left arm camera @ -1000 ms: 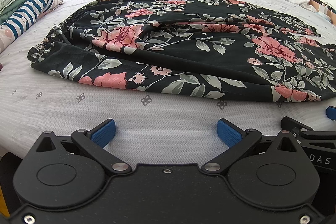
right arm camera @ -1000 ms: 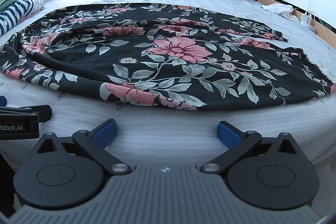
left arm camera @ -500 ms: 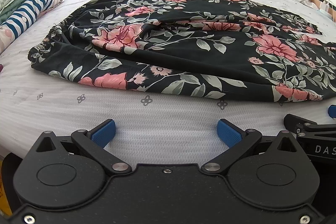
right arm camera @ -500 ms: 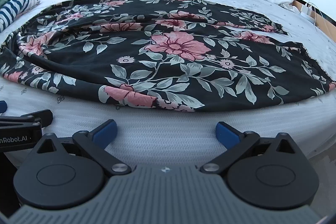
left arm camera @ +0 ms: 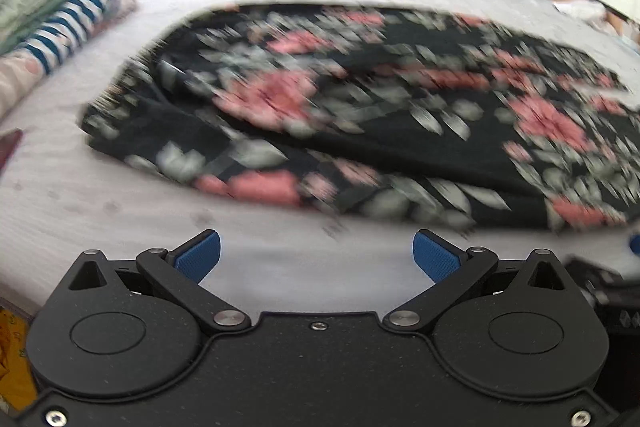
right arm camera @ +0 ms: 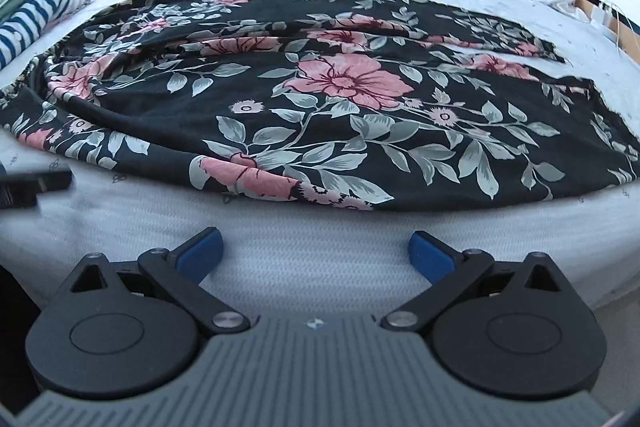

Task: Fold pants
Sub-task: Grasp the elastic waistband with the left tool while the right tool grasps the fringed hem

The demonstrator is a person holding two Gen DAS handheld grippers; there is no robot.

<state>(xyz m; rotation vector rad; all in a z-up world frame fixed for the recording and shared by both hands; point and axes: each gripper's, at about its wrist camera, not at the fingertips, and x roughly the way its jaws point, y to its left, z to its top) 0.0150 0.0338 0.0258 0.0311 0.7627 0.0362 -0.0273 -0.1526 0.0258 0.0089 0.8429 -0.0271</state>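
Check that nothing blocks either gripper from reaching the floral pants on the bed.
Nothing visible does. Only bare sheet separates the open right gripper and open left gripper from the near edge of the floral pants.

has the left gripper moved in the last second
Yes. The left gripper has swung left: the pants and striped roll sit further right, heavily blurred.

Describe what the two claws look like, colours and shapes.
Both match: the left claw and right claw have blue textured pads on black linkage arms with silver pivot pins, mounted on round black housings. The left body is plain black; the right body is ribbed grey.
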